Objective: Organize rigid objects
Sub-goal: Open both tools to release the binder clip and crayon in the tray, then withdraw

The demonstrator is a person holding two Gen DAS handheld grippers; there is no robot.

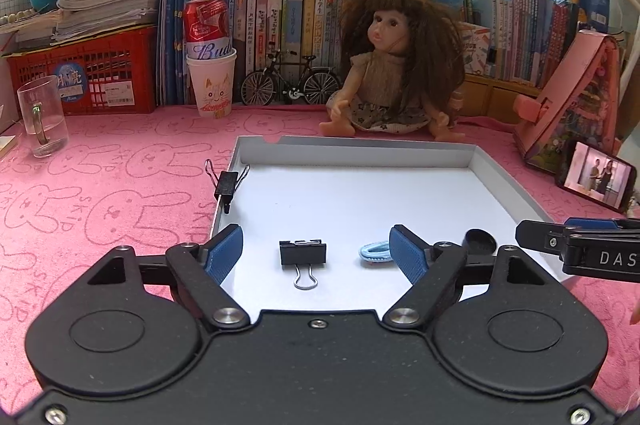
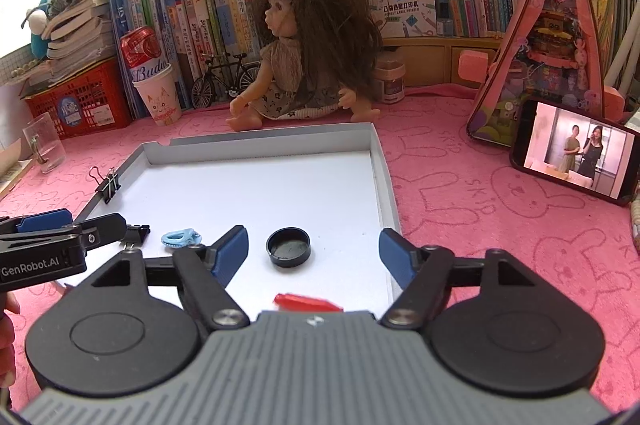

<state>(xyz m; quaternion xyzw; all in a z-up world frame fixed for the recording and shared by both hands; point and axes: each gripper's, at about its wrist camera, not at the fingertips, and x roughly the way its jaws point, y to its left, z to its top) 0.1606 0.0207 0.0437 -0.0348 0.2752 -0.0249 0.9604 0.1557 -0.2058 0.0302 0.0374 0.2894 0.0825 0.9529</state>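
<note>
Left wrist view: left gripper (image 1: 312, 251) stands wide open, empty, over the near edge of the white tray (image 1: 500, 181). 1 black binder clip (image 1: 303, 252) lies free between its fingers; a 2nd clip (image 1: 226, 184) grips the tray's left wall.

Right wrist view: right gripper (image 2: 312, 253) gapes empty around the black cap (image 2: 289, 247) near the tray's right edge. Judgement: lift both clear without nudging the pieces.
</note>
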